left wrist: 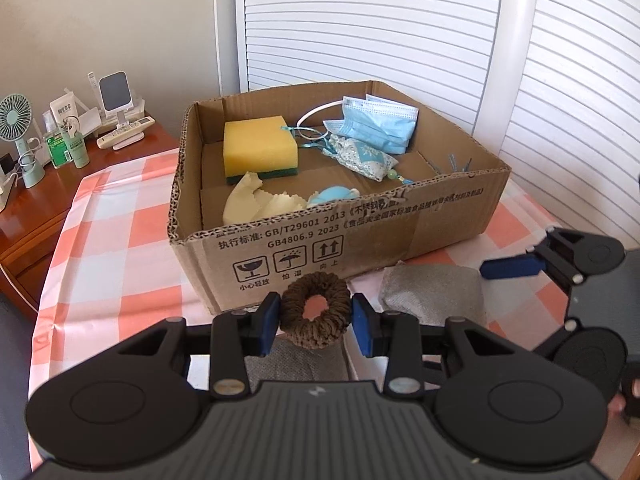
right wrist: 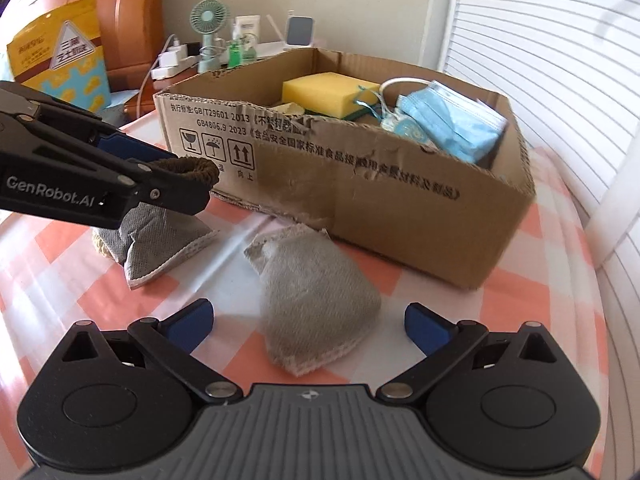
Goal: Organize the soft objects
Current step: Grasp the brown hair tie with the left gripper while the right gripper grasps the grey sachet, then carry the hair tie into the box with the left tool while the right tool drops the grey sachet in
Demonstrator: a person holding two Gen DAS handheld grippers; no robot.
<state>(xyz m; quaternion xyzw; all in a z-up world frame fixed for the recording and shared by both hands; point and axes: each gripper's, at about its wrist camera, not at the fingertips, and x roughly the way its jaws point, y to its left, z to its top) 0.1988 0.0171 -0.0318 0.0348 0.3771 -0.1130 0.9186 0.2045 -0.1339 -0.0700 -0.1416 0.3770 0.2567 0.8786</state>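
Two pouches left | left gripper clamps soft, light scrunchie | right gripper spread; grey pouch at 12 o'clock, limp, pinch mid-body

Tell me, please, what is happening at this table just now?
A person is sorting soft things into a cardboard box. The left hand-held gripper holds a brown hair scrunchie just in front of the box. The right hand-held gripper is open over a grey pouch on the checked tablecloth; a second grey pouch lies nearby.
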